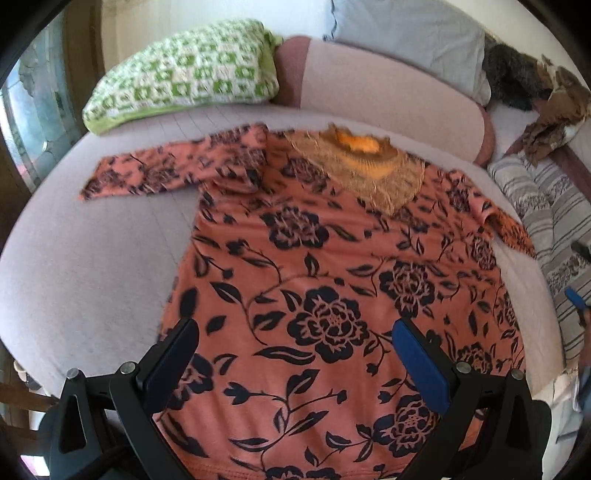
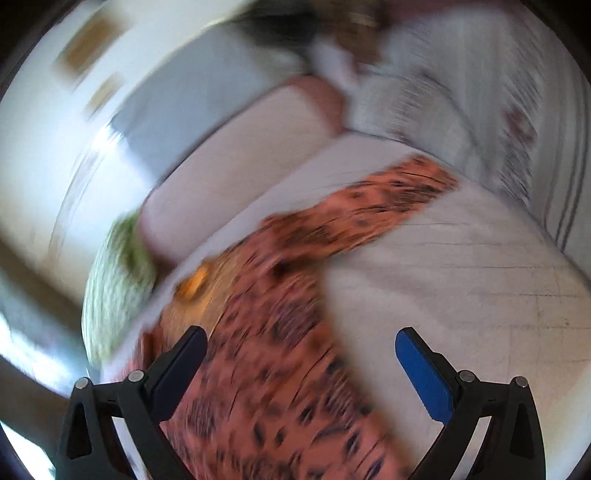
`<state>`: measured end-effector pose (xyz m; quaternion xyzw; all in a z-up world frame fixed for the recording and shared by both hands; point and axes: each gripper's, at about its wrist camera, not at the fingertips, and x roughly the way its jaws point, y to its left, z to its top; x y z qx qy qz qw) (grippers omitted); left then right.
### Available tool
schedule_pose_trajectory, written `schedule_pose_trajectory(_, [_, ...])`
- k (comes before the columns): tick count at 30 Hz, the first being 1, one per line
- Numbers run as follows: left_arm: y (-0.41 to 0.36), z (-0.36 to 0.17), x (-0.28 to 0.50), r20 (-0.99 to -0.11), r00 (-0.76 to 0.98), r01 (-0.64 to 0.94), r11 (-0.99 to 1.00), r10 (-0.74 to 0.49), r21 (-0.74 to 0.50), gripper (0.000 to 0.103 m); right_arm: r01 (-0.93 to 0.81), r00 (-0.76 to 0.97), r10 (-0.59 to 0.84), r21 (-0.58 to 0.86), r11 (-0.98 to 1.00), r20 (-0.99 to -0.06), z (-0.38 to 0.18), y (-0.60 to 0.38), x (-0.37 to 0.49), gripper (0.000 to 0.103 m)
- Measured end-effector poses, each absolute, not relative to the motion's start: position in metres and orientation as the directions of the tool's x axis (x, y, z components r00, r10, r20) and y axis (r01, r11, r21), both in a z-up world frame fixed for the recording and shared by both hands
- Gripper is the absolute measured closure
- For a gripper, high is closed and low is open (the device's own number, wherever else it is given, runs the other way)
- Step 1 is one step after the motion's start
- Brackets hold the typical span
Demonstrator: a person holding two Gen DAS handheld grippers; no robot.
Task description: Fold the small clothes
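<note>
A salmon-orange top [image 1: 332, 280] printed with dark blue flowers lay spread flat on a pale mattress [image 1: 85, 258], front up, its gold-embroidered neckline [image 1: 364, 166] toward the far edge. 1 sleeve [image 1: 166, 170] stretched out straight toward the mattress's left side; the other sleeve [image 1: 506, 225] reached the right edge with its cuff turned back. The hem lay at the near edge, under the left gripper [image 1: 295, 347].

The left gripper hovered over the lower part of the top with its 2 fingers spread wide, nothing between them. Whether the fingertips touched the fabric could not be told.

In the right wrist view, heavily blurred, the right gripper [image 2: 301, 354] also stood wide apart and held nothing. Its dark finger [image 2: 177, 369] sat over the top [image 2: 273, 369] near the shoulder, while the blue-padded finger [image 2: 424, 373] sat over bare mattress [image 2: 480, 295] beside it. The sleeve [image 2: 369, 210] ran away from it toward the far right corner.

Along the far edge lay a green-and-white crocheted pillow [image 1: 184, 74] at the left corner, touching a long pink bolster [image 1: 388, 92], with a grey cushion [image 1: 406, 29] behind. Striped bedding [image 1: 546, 221] was bunched along the right edge.
</note>
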<state>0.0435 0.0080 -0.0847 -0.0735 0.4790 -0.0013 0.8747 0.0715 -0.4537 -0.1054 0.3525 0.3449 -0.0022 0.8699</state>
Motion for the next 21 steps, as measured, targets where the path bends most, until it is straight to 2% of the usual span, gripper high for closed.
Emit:
schedule_pose_trajectory(5, [0.002, -0.101, 0.060, -0.847, 0.520, -0.037, 0.988, -0.109, -0.150, 0.000, 0.413, 0.757, 0.257, 0.745, 0.524, -0.600, -0.162, -0.555, 0.148, 0.001])
schedule_pose_trajectory(8, [0.003, -0.109, 0.070, -0.846, 0.521, -0.029, 0.988, -0.114, -0.151, 0.000, 0.492, 0.739, 0.204, 0.722, 0.487, -0.642, -0.181, -0.591, 0.185, 0.003])
schedule_pose_trajectory(12, [0.010, -0.118, 0.084, -0.841, 0.531, -0.050, 0.987, -0.106, -0.155, 0.000, 0.547, 0.718, 0.196, 0.715, 0.435, -0.668, -0.206, -0.618, 0.219, 0.012])
schedule_pose_trajectory(17, [0.012, -0.136, 0.100, -0.856, 0.510, -0.057, 0.990, -0.079, -0.125, 0.000, 0.564, 0.716, 0.147, 0.689, 0.455, -0.682, -0.209, -0.624, 0.243, 0.014])
schedule_pose_trajectory(19, [0.015, -0.143, 0.103, -0.863, 0.499, -0.067, 0.989, -0.081, -0.132, 0.000, 0.591, 0.690, 0.118, 0.651, 0.476, -0.714, -0.209, -0.629, 0.251, 0.026])
schedule_pose_trajectory(21, [0.018, -0.148, 0.104, -0.865, 0.495, -0.072, 0.988, -0.083, -0.136, 0.000, 0.626, 0.646, 0.076, 0.584, 0.516, -0.760, -0.208, -0.631, 0.257, 0.058])
